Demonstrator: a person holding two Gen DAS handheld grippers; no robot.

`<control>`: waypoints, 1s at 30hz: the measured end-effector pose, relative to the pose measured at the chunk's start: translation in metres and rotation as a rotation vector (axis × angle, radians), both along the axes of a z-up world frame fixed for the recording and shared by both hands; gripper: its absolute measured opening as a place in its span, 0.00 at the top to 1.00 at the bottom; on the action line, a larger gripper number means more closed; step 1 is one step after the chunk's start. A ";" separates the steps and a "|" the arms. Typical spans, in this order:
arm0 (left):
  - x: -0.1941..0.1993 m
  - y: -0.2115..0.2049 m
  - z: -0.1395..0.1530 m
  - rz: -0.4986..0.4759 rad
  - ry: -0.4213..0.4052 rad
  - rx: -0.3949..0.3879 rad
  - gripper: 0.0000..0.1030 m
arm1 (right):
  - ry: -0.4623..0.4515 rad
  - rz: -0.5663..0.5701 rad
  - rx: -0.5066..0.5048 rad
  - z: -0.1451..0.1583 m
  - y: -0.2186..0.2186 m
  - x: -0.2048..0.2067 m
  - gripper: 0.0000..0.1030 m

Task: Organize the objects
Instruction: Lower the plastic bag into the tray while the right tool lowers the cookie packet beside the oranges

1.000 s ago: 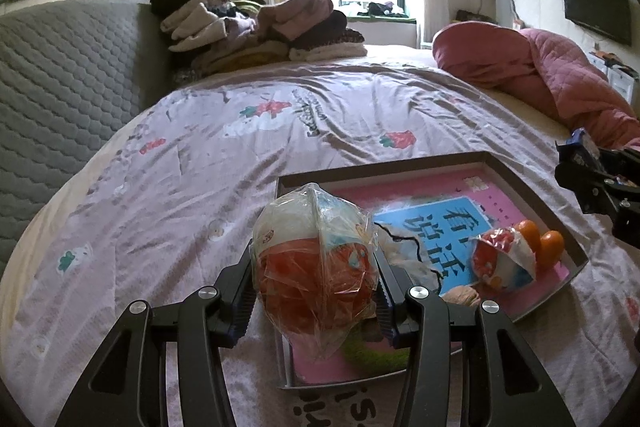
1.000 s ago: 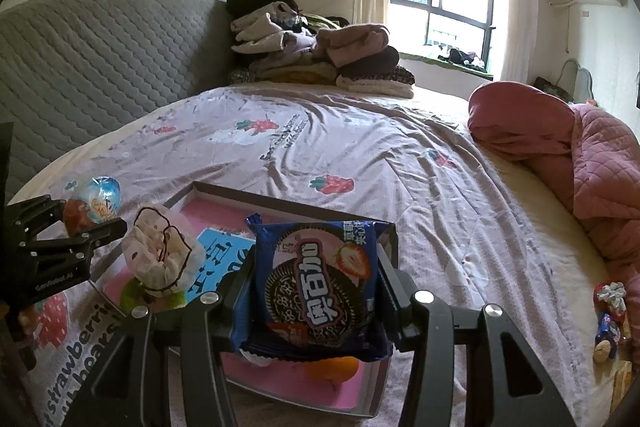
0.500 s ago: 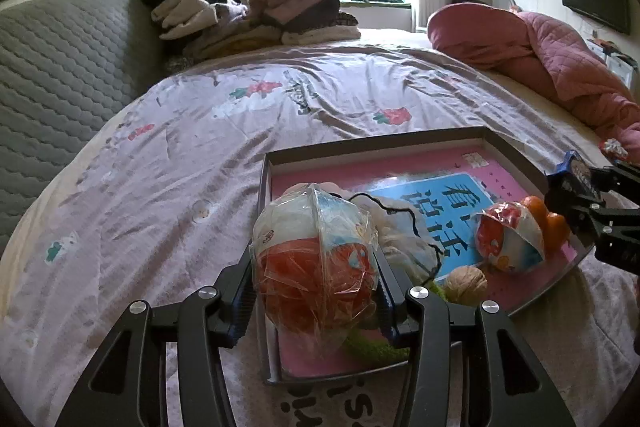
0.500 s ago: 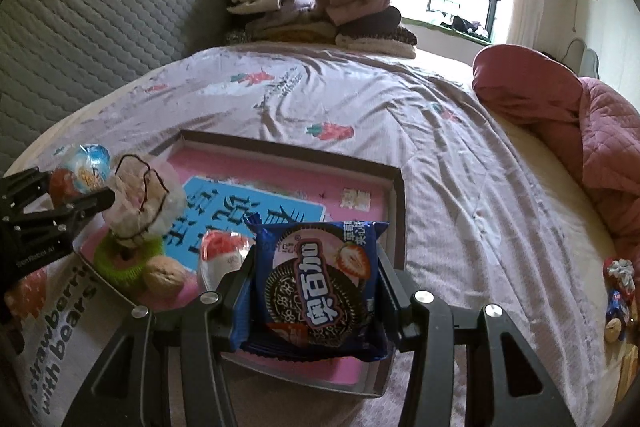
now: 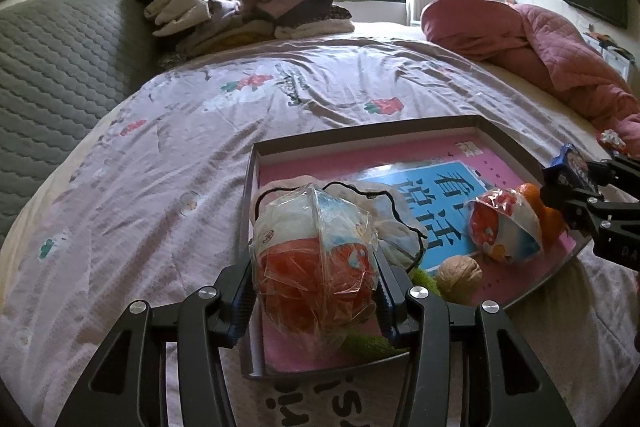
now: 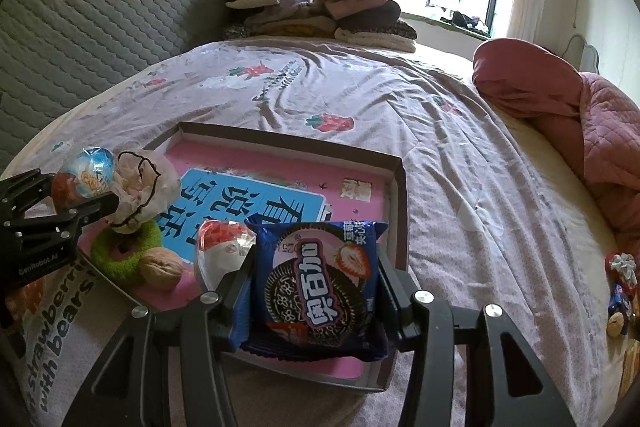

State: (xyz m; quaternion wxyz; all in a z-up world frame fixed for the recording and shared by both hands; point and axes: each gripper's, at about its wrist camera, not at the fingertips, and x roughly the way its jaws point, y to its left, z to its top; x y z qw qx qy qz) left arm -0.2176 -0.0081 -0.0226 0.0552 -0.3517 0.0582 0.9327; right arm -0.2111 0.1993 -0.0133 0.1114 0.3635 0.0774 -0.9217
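The left gripper (image 5: 316,291) clenched a crinkly wrapped egg treat (image 5: 314,259) over the tray's (image 6: 394,195) near-left corner; the right gripper (image 6: 316,291) squeezed a cookie packet (image 6: 320,283) by its sides above the near-right edge. Both looked light, slippery and crushable.

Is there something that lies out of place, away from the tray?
Yes. A few small wrapped snacks lie loose at the bed's right edge, far from the tray. The tray holds a walnut, a green ring and a wrapped egg.
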 end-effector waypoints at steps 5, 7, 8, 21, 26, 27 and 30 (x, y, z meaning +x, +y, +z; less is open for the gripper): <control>-0.002 0.001 -0.005 -0.004 -0.016 0.003 0.50 | -0.015 0.004 0.007 -0.004 0.000 0.002 0.50; -0.002 0.002 -0.007 -0.006 -0.022 0.005 0.50 | -0.022 0.004 0.014 -0.008 -0.001 0.001 0.50; -0.003 0.002 -0.008 -0.006 -0.025 0.006 0.50 | -0.025 0.003 0.015 -0.009 -0.002 0.002 0.50; -0.003 0.010 -0.019 -0.036 -0.050 -0.001 0.50 | 0.022 0.025 0.061 -0.018 -0.014 0.009 0.50; -0.002 0.014 -0.020 -0.049 -0.048 -0.006 0.50 | 0.037 0.046 0.080 -0.021 -0.020 0.011 0.50; -0.001 0.014 -0.020 -0.051 -0.048 -0.004 0.50 | 0.041 0.049 0.087 -0.021 -0.022 0.012 0.50; 0.000 0.017 -0.020 -0.059 -0.045 0.002 0.50 | 0.047 0.059 0.098 -0.022 -0.025 0.014 0.50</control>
